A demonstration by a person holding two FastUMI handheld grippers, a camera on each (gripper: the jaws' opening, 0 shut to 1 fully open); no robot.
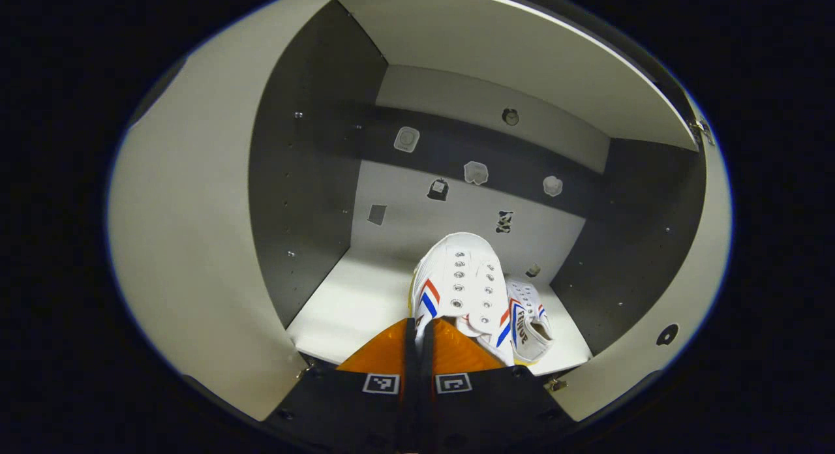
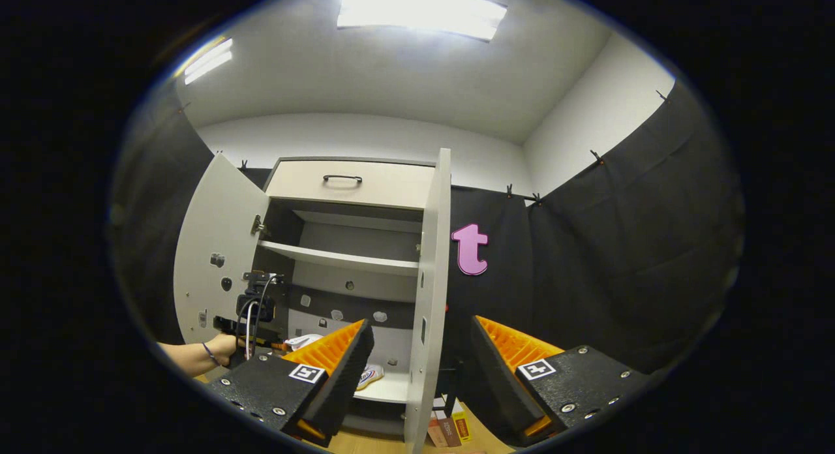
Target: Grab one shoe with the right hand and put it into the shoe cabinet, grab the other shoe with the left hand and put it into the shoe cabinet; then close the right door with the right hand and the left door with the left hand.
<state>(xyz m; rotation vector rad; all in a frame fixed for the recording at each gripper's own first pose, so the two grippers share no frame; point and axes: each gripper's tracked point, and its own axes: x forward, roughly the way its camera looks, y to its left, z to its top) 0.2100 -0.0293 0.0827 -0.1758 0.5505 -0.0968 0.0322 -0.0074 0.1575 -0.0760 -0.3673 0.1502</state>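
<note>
Booth interior: black cloth walls, pale ceiling with lit panels, wood floor. Shoe cabinet (image 2: 352, 180), one, with drawer above; left door (image 2: 212, 258) and right door (image 2: 427, 291) both swung open.

Lower shelf (image 1: 352, 304), pale board. Item one: second shoe (image 1: 531, 320), white with striped side, lying near the shelf's right front corner. Item two: held shoe (image 1: 460, 284), white, laces absent, toe pointing to the back panel, over the shelf's front edge and overlapping the other shoe.

Left gripper (image 1: 417, 340): fingers pressed nearly together, pinching the held shoe's heel rim. Seen also from the right gripper view, reaching into the cabinet with a hand (image 2: 222, 349) behind it.

Right gripper (image 2: 417, 369): jaws spread wide, empty, straddling the right door's edge without touching.

Status, by judgement: first shoe stowed; second at the shelf, release pending; both doors remain to be shut.
</note>
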